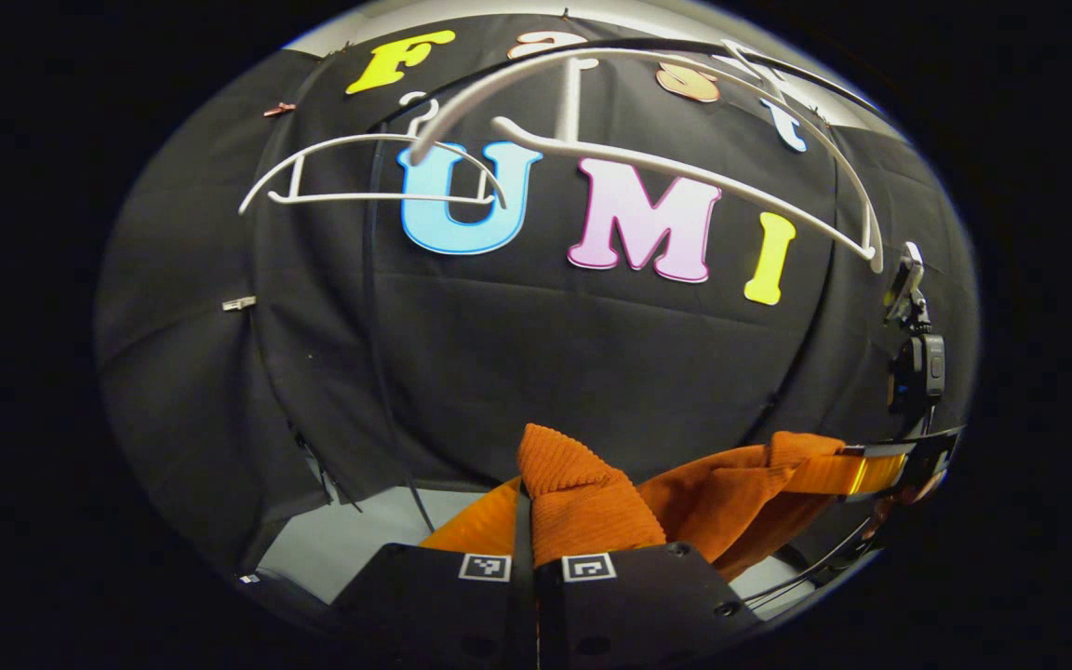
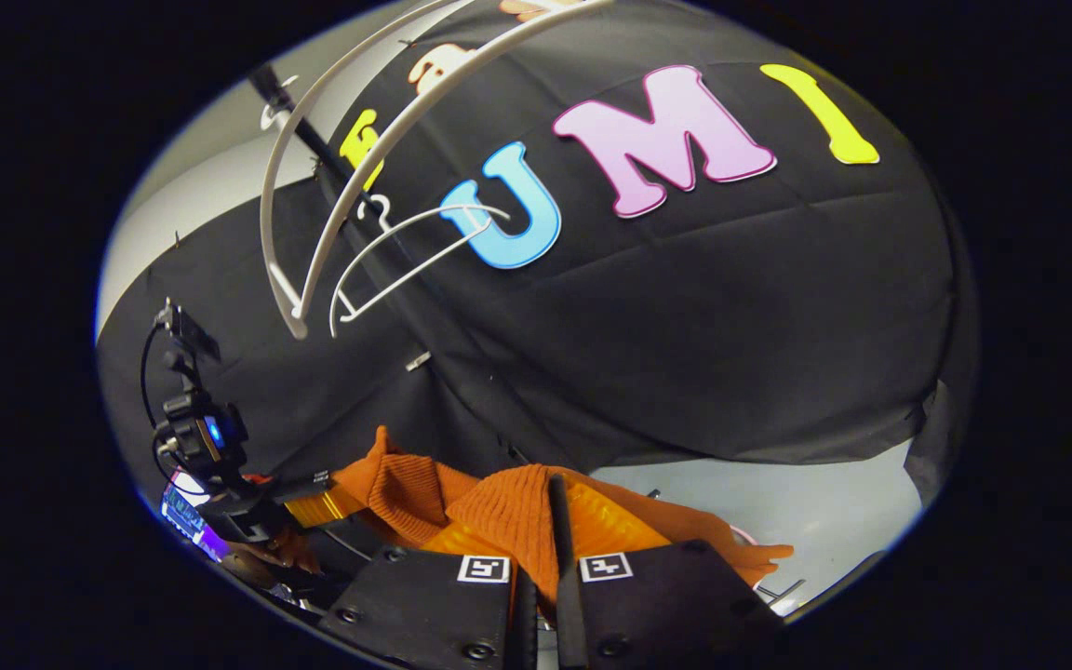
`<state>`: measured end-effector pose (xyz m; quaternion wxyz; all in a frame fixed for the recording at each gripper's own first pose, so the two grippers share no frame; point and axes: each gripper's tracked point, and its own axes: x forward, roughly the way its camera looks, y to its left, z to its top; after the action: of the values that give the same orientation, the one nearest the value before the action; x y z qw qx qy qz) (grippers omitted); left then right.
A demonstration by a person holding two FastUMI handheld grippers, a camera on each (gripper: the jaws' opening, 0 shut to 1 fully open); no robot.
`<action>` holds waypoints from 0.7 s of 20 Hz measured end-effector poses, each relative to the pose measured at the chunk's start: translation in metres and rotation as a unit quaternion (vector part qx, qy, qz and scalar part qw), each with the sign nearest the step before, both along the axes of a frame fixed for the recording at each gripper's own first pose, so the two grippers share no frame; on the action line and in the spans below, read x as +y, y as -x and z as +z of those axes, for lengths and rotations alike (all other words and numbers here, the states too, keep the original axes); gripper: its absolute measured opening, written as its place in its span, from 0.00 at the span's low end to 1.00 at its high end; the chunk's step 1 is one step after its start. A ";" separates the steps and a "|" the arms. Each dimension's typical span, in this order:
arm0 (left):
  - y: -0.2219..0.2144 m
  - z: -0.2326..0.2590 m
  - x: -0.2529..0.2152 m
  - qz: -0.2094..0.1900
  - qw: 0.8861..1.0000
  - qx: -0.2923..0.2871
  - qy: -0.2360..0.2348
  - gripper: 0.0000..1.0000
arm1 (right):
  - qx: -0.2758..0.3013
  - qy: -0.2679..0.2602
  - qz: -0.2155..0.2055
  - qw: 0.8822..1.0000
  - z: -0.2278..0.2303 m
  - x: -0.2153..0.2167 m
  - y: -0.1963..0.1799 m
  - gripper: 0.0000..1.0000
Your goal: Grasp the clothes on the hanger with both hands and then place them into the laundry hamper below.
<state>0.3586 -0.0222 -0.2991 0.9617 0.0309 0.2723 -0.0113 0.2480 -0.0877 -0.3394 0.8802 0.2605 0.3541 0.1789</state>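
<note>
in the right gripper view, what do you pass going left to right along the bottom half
The left gripper with its camera mount → the ribbed orange garment stretched between the two grippers → the right gripper clamped on that cloth → the pale floor.

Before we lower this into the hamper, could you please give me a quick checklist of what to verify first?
1. Left gripper pinches the orange garment: ok, cloth is bunched between its closed fingers.
2. Right gripper pinches the same garment: ok, cloth sits between its closed fingers.
3. Garment is off the hangers: ok, the near white hanger and the small one behind it hang bare.
4. Cloth spans between both grippers without snagging on anything: ok, it runs freely to the other gripper.
5. Hamper is below and lined up: cannot tell.
6. Loose hem is clear of the floor: cannot tell.
</note>
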 end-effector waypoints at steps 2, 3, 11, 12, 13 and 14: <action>0.003 -0.008 -0.013 -0.016 1.000 0.014 0.000 0.06 | 0.011 0.026 0.024 0.999 -0.008 0.008 0.008 0.13; 0.006 -0.014 -0.019 -0.023 1.000 0.021 0.000 0.06 | 0.017 0.038 0.034 0.999 -0.013 0.010 0.013 0.13; 0.016 -0.048 -0.043 -0.042 0.996 0.074 0.001 0.06 | 0.059 0.082 0.076 0.992 -0.035 0.029 0.037 0.13; 0.016 -0.053 -0.042 -0.039 0.996 0.084 -0.004 0.06 | 0.066 0.097 0.081 0.990 -0.040 0.027 0.038 0.13; 0.017 -0.060 -0.042 -0.038 0.995 0.096 -0.006 0.06 | 0.074 0.113 0.086 0.987 -0.045 0.024 0.041 0.13; 0.018 -0.068 -0.042 -0.041 0.993 0.110 -0.010 0.08 | 0.083 0.130 0.090 0.984 -0.045 0.017 0.043 0.13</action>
<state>0.3404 -0.0640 -0.3673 0.9243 0.0497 0.3750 -0.0511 0.2052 -0.0711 -0.3845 0.8545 0.1244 0.4680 0.1879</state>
